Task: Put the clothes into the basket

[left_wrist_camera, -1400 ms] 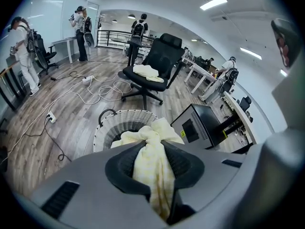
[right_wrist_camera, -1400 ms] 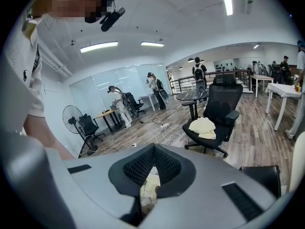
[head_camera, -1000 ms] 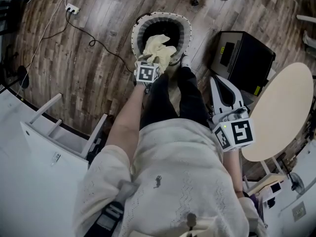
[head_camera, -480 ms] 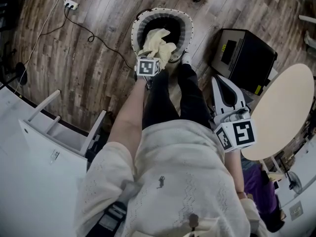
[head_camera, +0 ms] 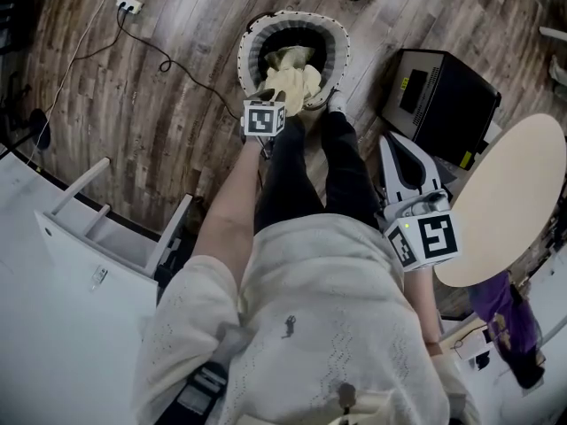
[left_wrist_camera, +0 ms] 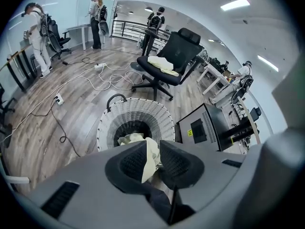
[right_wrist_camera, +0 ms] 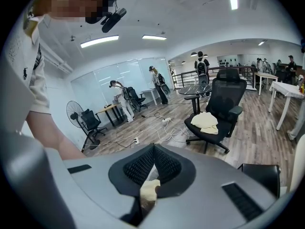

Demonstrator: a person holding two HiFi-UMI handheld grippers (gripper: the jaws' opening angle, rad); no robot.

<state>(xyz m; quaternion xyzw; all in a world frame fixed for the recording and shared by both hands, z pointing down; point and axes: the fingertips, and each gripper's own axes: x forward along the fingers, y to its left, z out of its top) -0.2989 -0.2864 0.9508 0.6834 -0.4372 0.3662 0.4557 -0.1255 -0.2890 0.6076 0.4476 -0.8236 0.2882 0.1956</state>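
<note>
A white wicker basket (head_camera: pixel 249 53) stands on the wood floor in front of the person's feet. A cream cloth (head_camera: pixel 290 80) hangs over its near rim into the dark inside. My left gripper (head_camera: pixel 271 104) is just above that rim, pointing steeply down, shut on the cream cloth (left_wrist_camera: pixel 151 152); its jaws have just been closing with the cloth between the pads. More of the cloth lies in the basket (left_wrist_camera: pixel 158 116). My right gripper (head_camera: pixel 400 153) hangs by the person's right hip, shut (right_wrist_camera: pixel 153 148), its pads meeting at the tips.
A black box (head_camera: pixel 438 104) stands right of the basket, with a round beige table (head_camera: pixel 500 197) beyond it. White furniture (head_camera: pixel 80 264) fills the lower left. A cable and power strip (head_camera: pixel 129 11) lie on the floor. An office chair (left_wrist_camera: pixel 167 63) holds another cream garment.
The left gripper has edged closer to the basket, and the cream cloth has sunk lower into it. The right gripper has stayed where it was.
</note>
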